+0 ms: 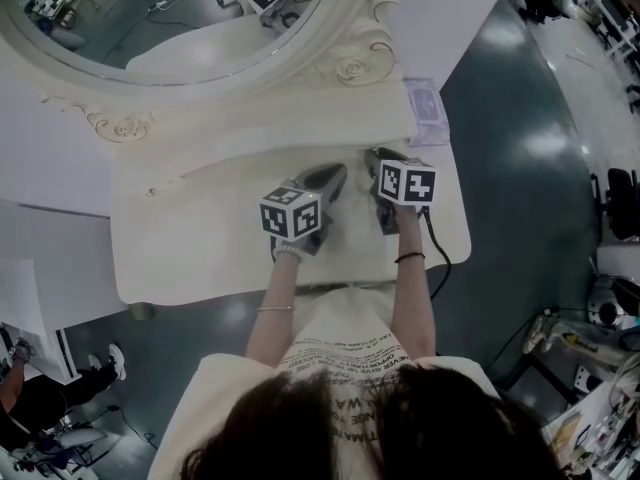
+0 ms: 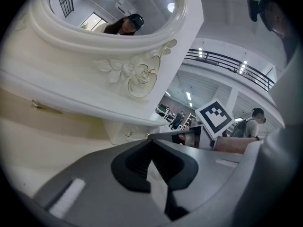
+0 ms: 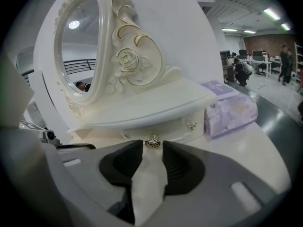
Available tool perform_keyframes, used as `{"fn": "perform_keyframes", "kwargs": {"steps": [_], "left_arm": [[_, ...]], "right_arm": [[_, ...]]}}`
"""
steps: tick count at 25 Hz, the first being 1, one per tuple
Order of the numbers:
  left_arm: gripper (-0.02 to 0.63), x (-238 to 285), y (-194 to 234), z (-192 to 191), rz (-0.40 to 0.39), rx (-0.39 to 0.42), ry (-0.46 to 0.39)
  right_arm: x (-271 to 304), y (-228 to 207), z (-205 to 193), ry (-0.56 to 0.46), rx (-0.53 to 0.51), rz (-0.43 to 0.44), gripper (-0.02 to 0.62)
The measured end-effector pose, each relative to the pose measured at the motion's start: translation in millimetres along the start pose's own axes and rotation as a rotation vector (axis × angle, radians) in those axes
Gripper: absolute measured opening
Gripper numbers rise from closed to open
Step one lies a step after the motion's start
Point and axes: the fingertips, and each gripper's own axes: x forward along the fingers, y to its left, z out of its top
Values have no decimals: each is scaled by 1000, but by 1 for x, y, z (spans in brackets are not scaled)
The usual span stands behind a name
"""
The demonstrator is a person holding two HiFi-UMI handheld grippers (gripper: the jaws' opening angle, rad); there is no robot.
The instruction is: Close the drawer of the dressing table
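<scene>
The white dressing table (image 1: 200, 238) carries an oval mirror (image 1: 180, 18) on a carved shelf. Below the shelf lies the drawer front (image 3: 165, 129), with a small gold knob (image 3: 152, 142) at its middle. My right gripper (image 3: 152, 148) is open; the knob sits between its fingertips and the pads do not press on it. In the head view the right gripper (image 1: 375, 158) reaches under the shelf, which hides the drawer. My left gripper (image 1: 335, 176) rests beside it over the table top. The left gripper (image 2: 150, 141) is shut, tips together, with nothing held.
A lilac tissue box (image 3: 232, 110) stands on the table right of the drawer, also at the table's back right (image 1: 425, 108). A black cable (image 1: 440, 258) trails from the right gripper over the front edge. Grey floor lies to the right.
</scene>
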Motion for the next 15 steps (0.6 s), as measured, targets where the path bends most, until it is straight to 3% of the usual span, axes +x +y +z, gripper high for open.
{"fn": "perform_keyframes", "kwargs": {"steps": [10,15], "left_arm": [[2,-6,-12,8,-22,15,-28],[0,-12,-24,10,-45,47,-33]], "right_arm": [[-18,8,-3,9,-13,49,120],[-36,24,-2,14,-124,110,114]]}}
